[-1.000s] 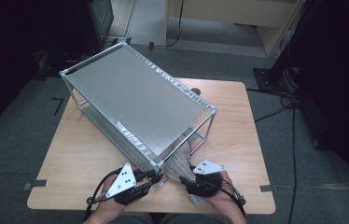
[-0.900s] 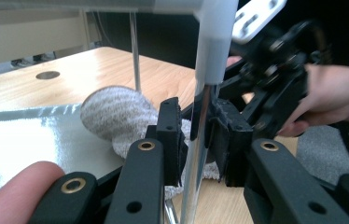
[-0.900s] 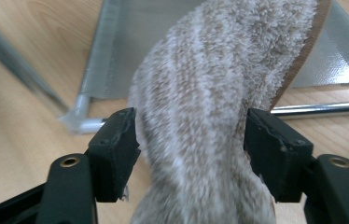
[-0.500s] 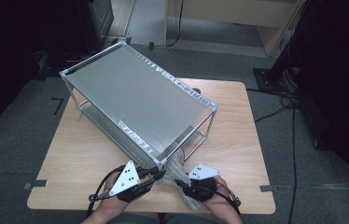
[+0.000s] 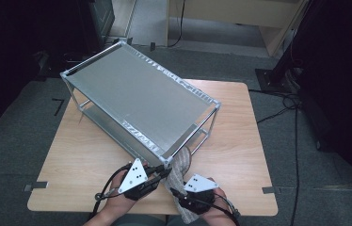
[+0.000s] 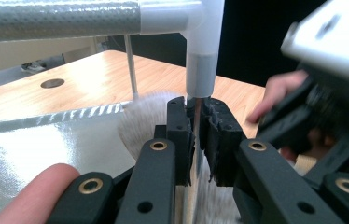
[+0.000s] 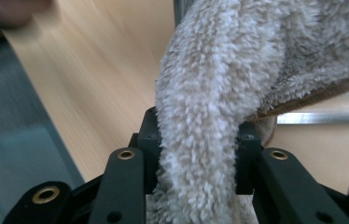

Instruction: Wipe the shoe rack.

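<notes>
The high view looks forward and down from above the near edge of the table (image 5: pixel 240 155). The left gripper view sits very close behind its jaws, facing the rack (image 5: pixel 141 101) and its near corner post (image 6: pixel 203 60). The right gripper view (equally close) faces the towel (image 7: pixel 210 107). All three share that near corner.

Towel (image 5: pixel 180 175) hangs from rack (image 5: pixel 136 101) on table (image 5: pixel 240 141).

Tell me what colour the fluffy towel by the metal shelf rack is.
The fluffy towel is a pale greyish beige; the right gripper view shows it best.
</notes>
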Demonstrator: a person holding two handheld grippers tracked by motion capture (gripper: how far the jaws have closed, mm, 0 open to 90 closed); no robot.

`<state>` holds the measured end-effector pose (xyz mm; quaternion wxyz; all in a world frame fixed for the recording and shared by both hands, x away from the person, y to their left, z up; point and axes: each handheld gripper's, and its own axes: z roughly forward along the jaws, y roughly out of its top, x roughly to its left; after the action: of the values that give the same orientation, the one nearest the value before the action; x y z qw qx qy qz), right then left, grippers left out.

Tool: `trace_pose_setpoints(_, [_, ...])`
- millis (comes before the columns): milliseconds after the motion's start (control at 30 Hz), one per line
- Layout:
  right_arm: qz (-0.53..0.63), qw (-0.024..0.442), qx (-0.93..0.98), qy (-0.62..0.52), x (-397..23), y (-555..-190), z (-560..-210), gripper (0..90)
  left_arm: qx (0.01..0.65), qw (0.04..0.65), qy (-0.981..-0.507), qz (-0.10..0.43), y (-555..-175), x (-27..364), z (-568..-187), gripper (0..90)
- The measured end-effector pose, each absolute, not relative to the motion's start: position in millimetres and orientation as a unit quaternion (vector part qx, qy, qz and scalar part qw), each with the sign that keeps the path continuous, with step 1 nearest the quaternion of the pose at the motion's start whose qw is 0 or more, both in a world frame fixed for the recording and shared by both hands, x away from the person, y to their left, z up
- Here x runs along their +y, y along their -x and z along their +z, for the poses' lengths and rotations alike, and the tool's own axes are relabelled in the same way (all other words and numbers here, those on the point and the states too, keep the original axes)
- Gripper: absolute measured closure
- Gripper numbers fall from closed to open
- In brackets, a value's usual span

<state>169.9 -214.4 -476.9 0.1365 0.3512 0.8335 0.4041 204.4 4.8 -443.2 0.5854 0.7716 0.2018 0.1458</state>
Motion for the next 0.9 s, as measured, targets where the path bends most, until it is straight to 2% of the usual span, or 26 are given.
trace_pose_setpoints(133, [0.360, 0.140, 0.842, -0.376, -217.6, -177.0, -491.6, 65.1, 0.201, 0.587, -0.771, 0.146, -204.8, 4.7, -443.3, 81.1])
trace_pose_setpoints(367, [0.386, 0.182, 0.756, -0.496, -279.3, -194.8, -477.0, 64.6, 0.199, 0.592, -0.768, 0.139, -205.0, 6.9, -443.6, 80.2])
trace_pose_setpoints(433, [0.377, 0.201, 0.730, -0.534, -299.3, -199.0, -479.2, 64.0, 0.193, 0.604, -0.764, 0.122, -205.8, 9.4, -443.6, 75.7])
trace_pose_setpoints(533, [0.372, 0.215, 0.703, -0.567, -317.6, -203.9, -483.7, 63.7, 0.184, 0.611, -0.762, 0.110, -205.3, 12.1, -442.8, 62.3])
trace_pose_setpoints(567, [0.370, 0.223, 0.688, -0.583, -325.3, -206.5, -486.4, 62.8, 0.179, 0.615, -0.760, 0.109, -204.5, 13.9, -442.2, 62.3])
trace_pose_setpoints(633, [0.361, 0.244, 0.660, -0.613, -343.8, -214.1, -497.4, 53.4, 0.181, 0.621, -0.755, 0.109, -205.0, 21.3, -441.1, 54.8])
trace_pose_setpoints(800, [0.373, 0.268, 0.655, -0.600, -342.9, -211.2, -493.6, 25.5, 0.202, 0.633, -0.741, 0.099, -210.2, 35.1, -444.1, 48.7])
trace_pose_setpoints(900, [0.397, 0.295, 0.646, -0.581, -333.3, -203.9, -479.1, 15.6, 0.213, 0.639, -0.733, 0.095, -210.5, 44.9, -447.7, 36.4])
